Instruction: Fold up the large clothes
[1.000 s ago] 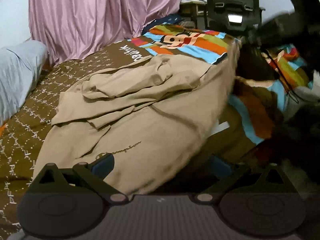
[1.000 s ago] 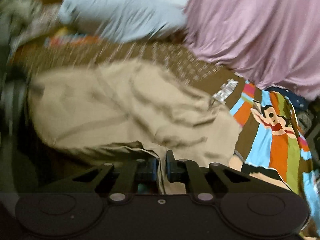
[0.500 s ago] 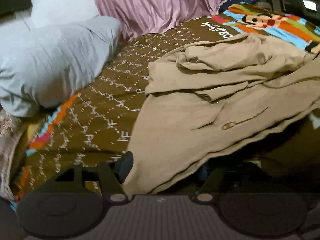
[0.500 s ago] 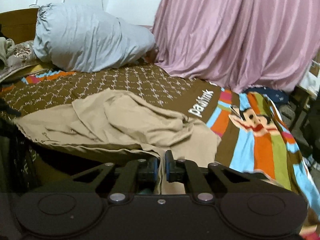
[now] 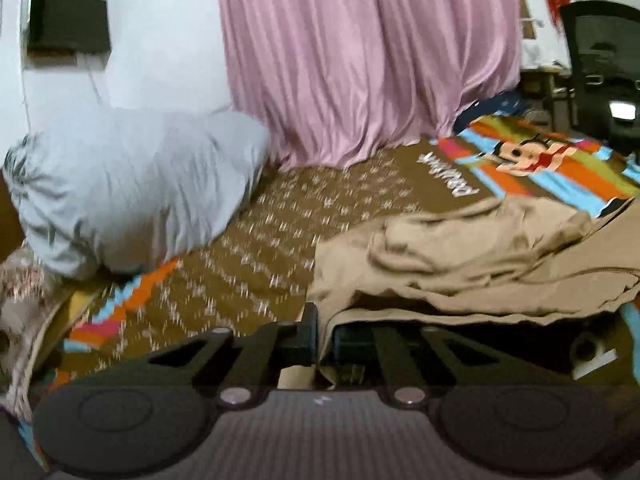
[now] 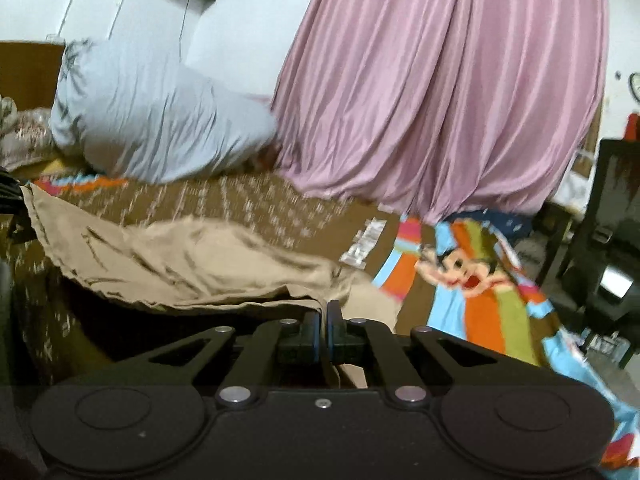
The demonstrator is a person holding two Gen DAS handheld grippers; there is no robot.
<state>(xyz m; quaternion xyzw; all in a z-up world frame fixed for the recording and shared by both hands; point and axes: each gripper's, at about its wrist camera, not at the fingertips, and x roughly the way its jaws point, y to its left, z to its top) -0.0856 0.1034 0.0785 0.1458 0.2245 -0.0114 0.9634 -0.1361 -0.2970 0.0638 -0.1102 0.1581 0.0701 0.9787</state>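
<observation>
A large tan garment [image 5: 460, 256] lies crumpled on the bed, its near hem lifted off the bedspread. My left gripper [image 5: 325, 336] has a corner of that hem between its fingers; its jaws are closing and the pads pinch the cloth. In the right wrist view the same tan garment [image 6: 180, 264] stretches away to the left. My right gripper [image 6: 323, 324] is shut on another part of the hem, with a thin fold of cloth caught between its fingers. The cloth hangs in a dark sag under the raised edge.
A brown patterned bedspread [image 5: 300, 232] with a striped cartoon-monkey panel [image 6: 460, 272] covers the bed. A grey pillow [image 5: 132, 188] sits at the far left, a pink curtain [image 5: 360, 60] hangs behind, and a black chair [image 5: 600, 72] stands at the right.
The left jaws went from wide open around the hem to pinching it, and that hand rose and swung left. The right gripper stayed shut on the cloth and lifted slightly.
</observation>
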